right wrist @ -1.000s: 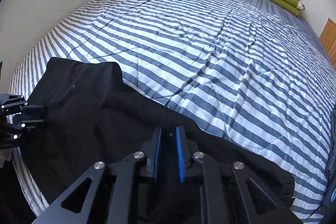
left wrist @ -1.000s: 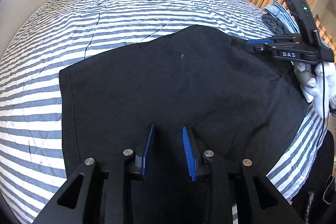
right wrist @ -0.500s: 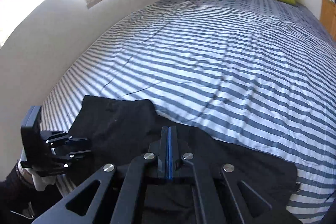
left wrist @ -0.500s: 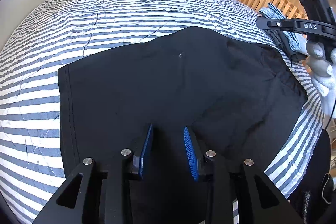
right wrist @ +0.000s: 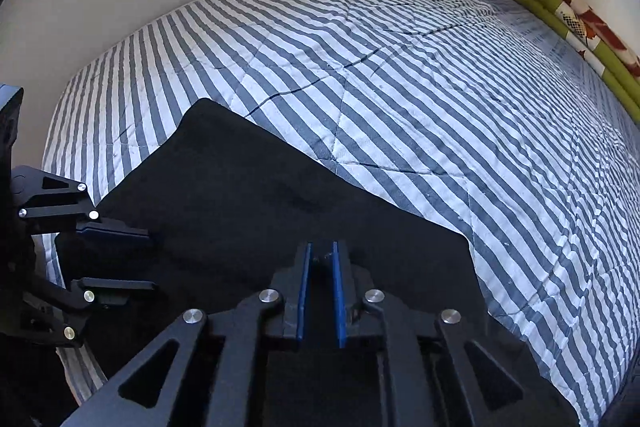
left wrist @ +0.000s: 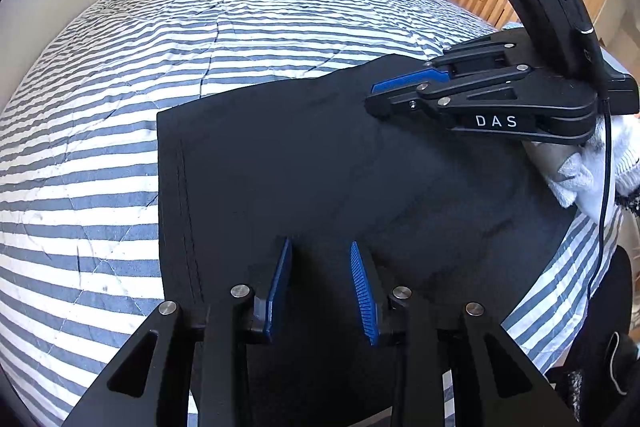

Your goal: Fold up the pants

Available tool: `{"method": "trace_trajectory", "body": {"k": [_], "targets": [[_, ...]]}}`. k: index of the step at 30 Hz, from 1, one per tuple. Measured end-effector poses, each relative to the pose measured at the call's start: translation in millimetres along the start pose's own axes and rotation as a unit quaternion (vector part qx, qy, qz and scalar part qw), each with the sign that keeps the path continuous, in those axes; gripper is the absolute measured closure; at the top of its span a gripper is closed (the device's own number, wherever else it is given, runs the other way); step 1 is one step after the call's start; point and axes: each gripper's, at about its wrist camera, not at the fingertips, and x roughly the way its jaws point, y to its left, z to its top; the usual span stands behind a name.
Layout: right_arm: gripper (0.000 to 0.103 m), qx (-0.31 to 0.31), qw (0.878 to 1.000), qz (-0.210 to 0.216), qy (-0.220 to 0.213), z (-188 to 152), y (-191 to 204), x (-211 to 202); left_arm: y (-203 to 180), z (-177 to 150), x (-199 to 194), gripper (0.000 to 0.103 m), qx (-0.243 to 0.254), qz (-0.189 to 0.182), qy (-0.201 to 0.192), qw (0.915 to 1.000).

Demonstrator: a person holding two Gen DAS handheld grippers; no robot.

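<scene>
The black pants [left wrist: 320,163] are lying folded on the striped bedspread [left wrist: 120,75], near its front edge, with a stitched hem facing the left side of the bed. The left gripper [left wrist: 320,291] is hovering over the near part of the pants with its jaws apart and nothing between them. The right gripper [right wrist: 320,291] is sitting over the pants' far right part; its jaws have just been opening, a narrow gap is showing, and no cloth looks pinched. The step in hand is likely smoothing or taking a fresh hold for the next fold. To do it well, each gripper should be catching all layers at an edge, lifting evenly, and keeping the hem lined up with the pants' opposite edge.
</scene>
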Motion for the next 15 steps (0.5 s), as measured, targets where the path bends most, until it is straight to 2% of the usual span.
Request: {"method": "trace_trajectory", "body": {"k": [2,8,9,12,15], "targets": [[0.082,-0.012,1.000,-0.014,0.002,-1,1,0,1,-1,-2,0.070,0.000,-0.002,0.000,1.0000],[0.082,-0.018,1.000,-0.016,0.018,0,1,12,0,-2,-3,0.070,0.001,-0.003,0.000,1.0000],[0.084,-0.018,1.000,-0.016,0.020,0,3,15,0,-2,-3,0.070,0.001,-0.002,0.000,1.0000],[0.102,-0.009,1.000,-0.001,0.022,-1,3,17,1,1,0,0.070,-0.003,-0.005,0.001,1.0000],[0.102,0.009,1.000,0.006,0.018,-2,1,10,1,4,2,0.070,-0.007,-0.005,0.002,1.0000]]}}
